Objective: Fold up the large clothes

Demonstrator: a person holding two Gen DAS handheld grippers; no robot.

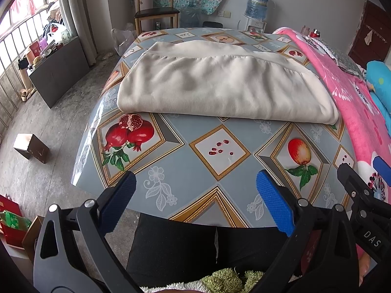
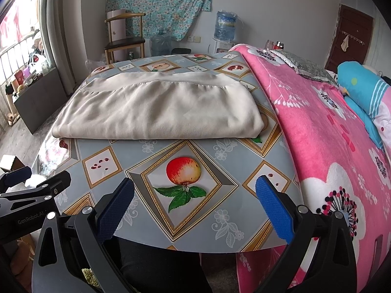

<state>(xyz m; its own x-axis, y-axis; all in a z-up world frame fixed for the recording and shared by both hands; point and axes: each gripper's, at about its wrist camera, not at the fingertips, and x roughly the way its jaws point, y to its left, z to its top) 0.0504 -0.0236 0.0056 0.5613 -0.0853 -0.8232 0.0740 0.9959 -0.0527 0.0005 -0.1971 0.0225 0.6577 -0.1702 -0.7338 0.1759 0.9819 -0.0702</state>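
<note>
A beige garment point(image 1: 220, 85) point(image 2: 158, 112) lies folded into a broad flat rectangle on the far half of the table point(image 1: 171, 166) point(image 2: 136, 156), which has a grey cloth printed with fruit. My left gripper point(image 1: 195, 200) hangs open over the table's near edge, well short of the garment, with nothing between its blue pads point(image 1: 273, 202). My right gripper point(image 2: 195, 205) is open too, near the same edge and further right, also empty. Each wrist view catches the other gripper at its side: the right gripper point(image 1: 361, 190), the left gripper point(image 2: 36, 188).
A bed with a pink flowered blanket point(image 2: 330, 146) point(image 1: 342, 85) runs along the table's right side, with a blue pillow point(image 2: 361, 90). A wooden chair point(image 1: 156, 7) and a water dispenser point(image 1: 256, 5) stand behind the table. A dark cabinet point(image 1: 58, 70) and a small box point(image 1: 31, 146) sit on the floor left. A person's dark trousers point(image 1: 195, 251) are below the near edge.
</note>
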